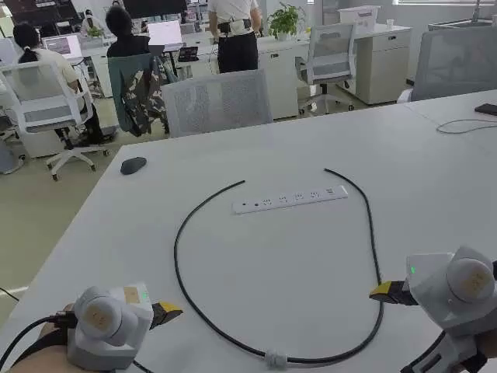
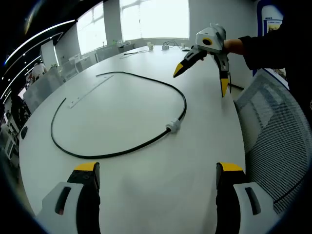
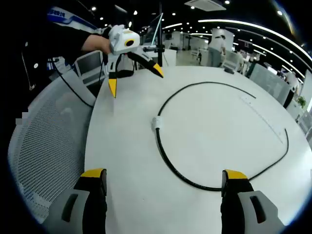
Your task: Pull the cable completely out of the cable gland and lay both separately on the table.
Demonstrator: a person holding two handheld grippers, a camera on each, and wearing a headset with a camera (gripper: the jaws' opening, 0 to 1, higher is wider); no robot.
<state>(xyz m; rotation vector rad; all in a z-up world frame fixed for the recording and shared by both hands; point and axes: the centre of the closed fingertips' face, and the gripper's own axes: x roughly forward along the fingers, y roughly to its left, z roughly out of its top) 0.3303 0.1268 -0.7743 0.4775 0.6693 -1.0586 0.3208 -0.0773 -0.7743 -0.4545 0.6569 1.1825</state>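
Note:
A long black cable lies in an open loop on the white table. A small white cable gland sits threaded on it at the near side of the loop. The gland lies between my two grippers, touched by neither. My left gripper hovers at the near left, open and holding nothing. My right gripper hovers at the near right, also open with nothing between its jaws. In the right gripper view the gland lies ahead on the cable, with the left gripper beyond it.
A white power strip lies inside the loop. A dark mouse sits at the far left edge. A grey mesh chair stands behind the table. A thin cable and a phone lie far right. People sit and stand at desks beyond.

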